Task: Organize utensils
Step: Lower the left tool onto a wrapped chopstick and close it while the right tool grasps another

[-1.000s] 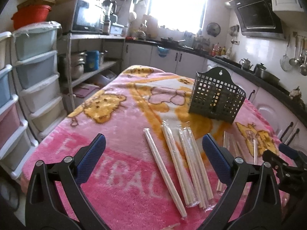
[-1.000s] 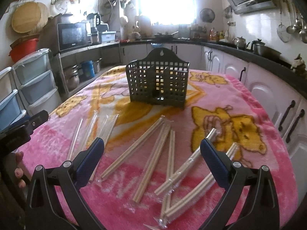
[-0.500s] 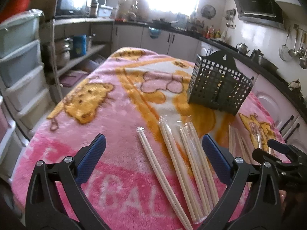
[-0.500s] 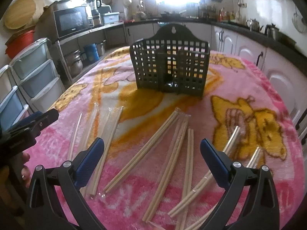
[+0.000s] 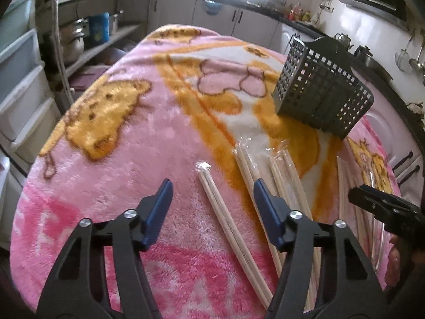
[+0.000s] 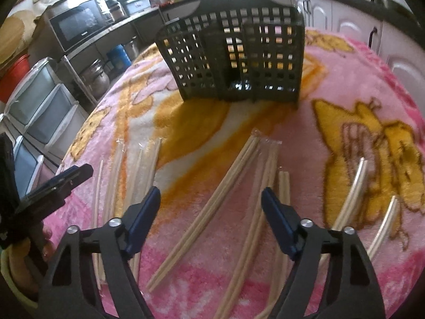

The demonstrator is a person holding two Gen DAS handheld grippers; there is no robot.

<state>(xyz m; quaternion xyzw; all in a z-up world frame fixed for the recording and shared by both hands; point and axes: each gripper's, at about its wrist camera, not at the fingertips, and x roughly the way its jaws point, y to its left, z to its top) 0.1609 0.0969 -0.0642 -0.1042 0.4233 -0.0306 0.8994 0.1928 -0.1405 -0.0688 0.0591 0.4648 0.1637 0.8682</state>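
Note:
Several pairs of wooden chopsticks in clear wrappers lie on a pink and orange blanket (image 5: 127,159). A dark grey lattice utensil basket (image 5: 324,101) (image 6: 239,58) stands upright beyond them. My left gripper (image 5: 213,186) hovers low over the leftmost chopstick pair (image 5: 220,212), which lies between its jaws. The jaws are closing and the pads are not touching it. My right gripper (image 6: 211,194) is also closing over a slanted chopstick pair (image 6: 212,207), without contact. Each gripper shows at the edge of the other's view: right gripper (image 5: 385,207), left gripper (image 6: 58,186).
More wrapped chopsticks (image 6: 353,194) lie at the right over a yellow cartoon print. Plastic drawer units (image 6: 45,106) stand left of the table, beside a shelf with pots and a microwave (image 6: 77,26). White cabinets (image 5: 239,24) line the far wall and the right.
Both grippers have moved forward and dipped toward the chopsticks, which now look larger and closer. The jaws of both have narrowed from wide open.

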